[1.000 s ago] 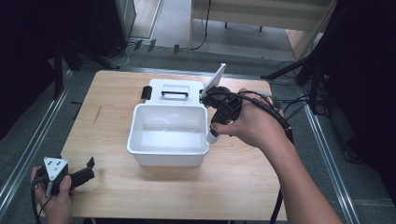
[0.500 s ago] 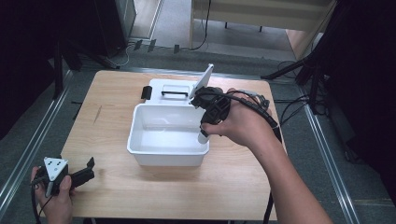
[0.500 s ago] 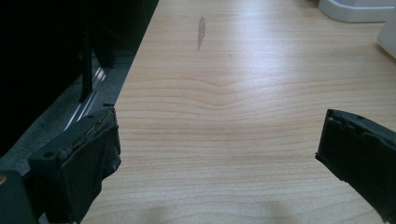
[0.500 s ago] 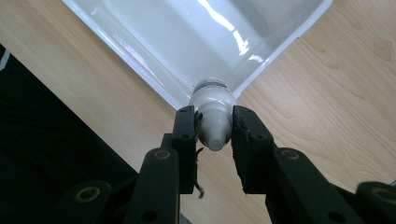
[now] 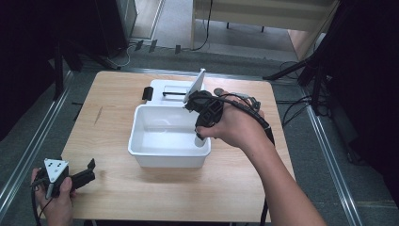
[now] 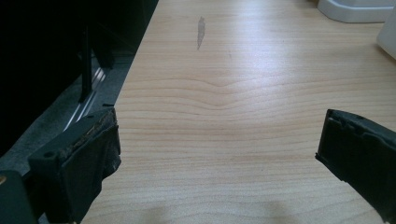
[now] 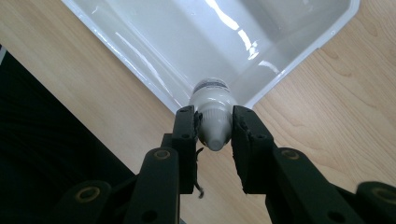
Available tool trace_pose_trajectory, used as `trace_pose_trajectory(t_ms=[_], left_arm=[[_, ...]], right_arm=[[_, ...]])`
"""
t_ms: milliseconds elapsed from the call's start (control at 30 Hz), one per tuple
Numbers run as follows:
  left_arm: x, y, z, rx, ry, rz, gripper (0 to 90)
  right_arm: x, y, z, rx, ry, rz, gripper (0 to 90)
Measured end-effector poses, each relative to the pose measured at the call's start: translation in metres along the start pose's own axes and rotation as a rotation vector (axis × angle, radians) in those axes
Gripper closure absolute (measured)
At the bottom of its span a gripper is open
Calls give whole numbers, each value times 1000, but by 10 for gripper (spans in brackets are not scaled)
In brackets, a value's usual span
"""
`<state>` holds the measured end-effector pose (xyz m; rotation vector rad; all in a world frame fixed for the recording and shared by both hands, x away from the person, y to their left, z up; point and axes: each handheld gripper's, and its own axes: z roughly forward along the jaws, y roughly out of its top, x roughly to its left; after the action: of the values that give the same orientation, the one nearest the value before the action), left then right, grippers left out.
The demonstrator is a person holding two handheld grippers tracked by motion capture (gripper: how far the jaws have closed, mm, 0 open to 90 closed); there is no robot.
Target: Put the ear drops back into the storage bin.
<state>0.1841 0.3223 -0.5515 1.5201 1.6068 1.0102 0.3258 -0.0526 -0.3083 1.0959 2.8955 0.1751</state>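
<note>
A small white bottle [image 7: 211, 93] with a rounded cap is pinched between the black jaws of my right gripper [image 7: 214, 122], which is shut on it. In the high view that right gripper [image 5: 200, 135] points down and holds the bottle [image 5: 201, 141] just inside the right near corner of an open white bin [image 5: 167, 159]. The right gripper view looks down past the bottle at the bin's glossy inside [image 7: 187, 42]. My left gripper [image 5: 90, 170] rests low at the table's front left corner. In its own view, the left gripper [image 6: 217, 144] stands wide open over bare wood.
The bin's white lid [image 5: 171, 89], with a black handle and a black latch, lies flat right behind the bin. The wooden table [image 5: 235, 188] has metal rails along both sides. Dark stands and cables crowd the floor to the right.
My right gripper has carried the bottle leftward and down, from beside the bin's right rim to just inside its right near corner. The left gripper has stayed put.
</note>
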Motion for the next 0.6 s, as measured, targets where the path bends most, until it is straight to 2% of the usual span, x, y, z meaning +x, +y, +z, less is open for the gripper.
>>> trace_pose_trajectory(t_ms=[600], left_arm=[[0, 0, 0, 2, -1, 3, 0]], right_arm=[[1, 2, 29, 23, 14, -22, 725]])
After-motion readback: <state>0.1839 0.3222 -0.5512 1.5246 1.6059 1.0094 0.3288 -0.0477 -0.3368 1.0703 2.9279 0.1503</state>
